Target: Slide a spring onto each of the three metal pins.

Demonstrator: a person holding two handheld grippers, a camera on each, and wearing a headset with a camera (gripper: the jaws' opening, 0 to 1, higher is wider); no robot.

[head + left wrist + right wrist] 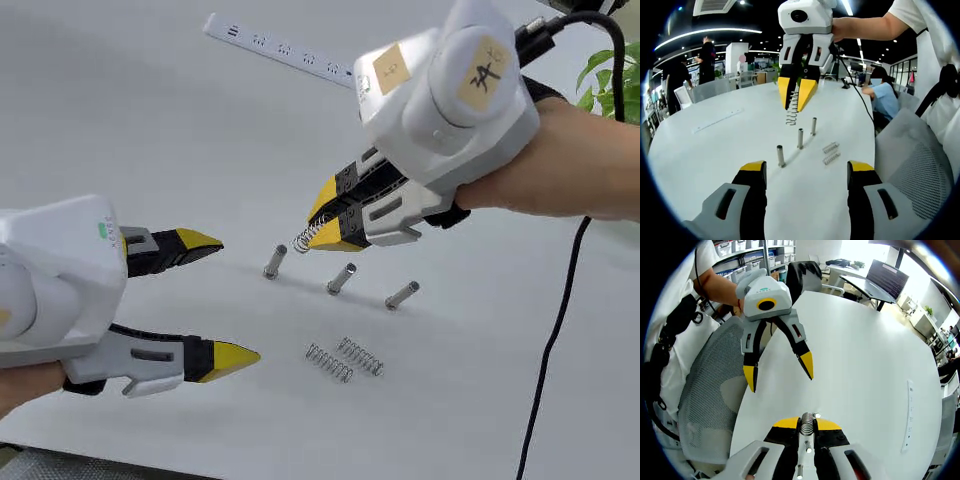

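Note:
Three short metal pins stand in a row on the white table (150, 140): the left pin (275, 261), the middle pin (341, 278) and the right pin (402, 294). None of them carries a spring. My right gripper (318, 230) is shut on a spring (305, 238), held just above and right of the left pin. From the left gripper view this spring (792, 113) hangs from the right gripper (797, 97) over the pins (800, 138). Two loose springs (344, 359) lie in front of the row. My left gripper (222, 298) is open and holds nothing, left of the pins.
A white power strip (280, 48) lies at the far side of the table. A black cable (560, 300) runs down the right side, with a green plant (615, 70) behind it. A grey mesh chair (710, 400) stands at the table's edge.

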